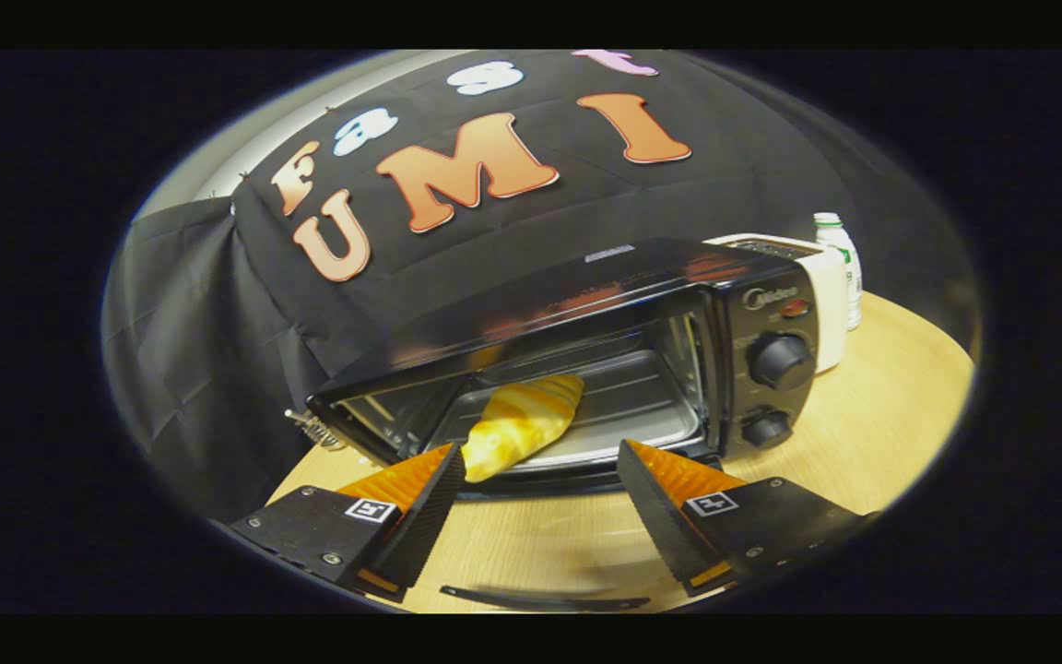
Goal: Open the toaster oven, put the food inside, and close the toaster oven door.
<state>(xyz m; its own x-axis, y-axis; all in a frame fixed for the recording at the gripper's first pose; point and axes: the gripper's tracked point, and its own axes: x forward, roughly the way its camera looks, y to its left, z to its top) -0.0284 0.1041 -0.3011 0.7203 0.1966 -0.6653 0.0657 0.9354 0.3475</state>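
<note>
A black toaster oven [586, 290] stands on the wooden table with its door folded down toward me; the door's handle [545, 599] shows as a dark bar below my fingers. A golden croissant [522, 424] lies on the metal tray [646, 397] inside the oven. Its near end reaches out over the front lip, right beside my left fingertip. My gripper [540, 452] is open wide just in front of the oven mouth. Nothing is held between the fingers; the croissant's end may touch the left finger [420, 503], but the right finger [669, 498] is well apart from it.
Two black knobs [780, 360] sit on the oven's right panel. Behind the oven to the right stand a white appliance [831, 286] and a white bottle with a green cap [844, 263]. Bare wooden tabletop [890, 406] lies to the oven's right. Black cloth hangs behind and to the left.
</note>
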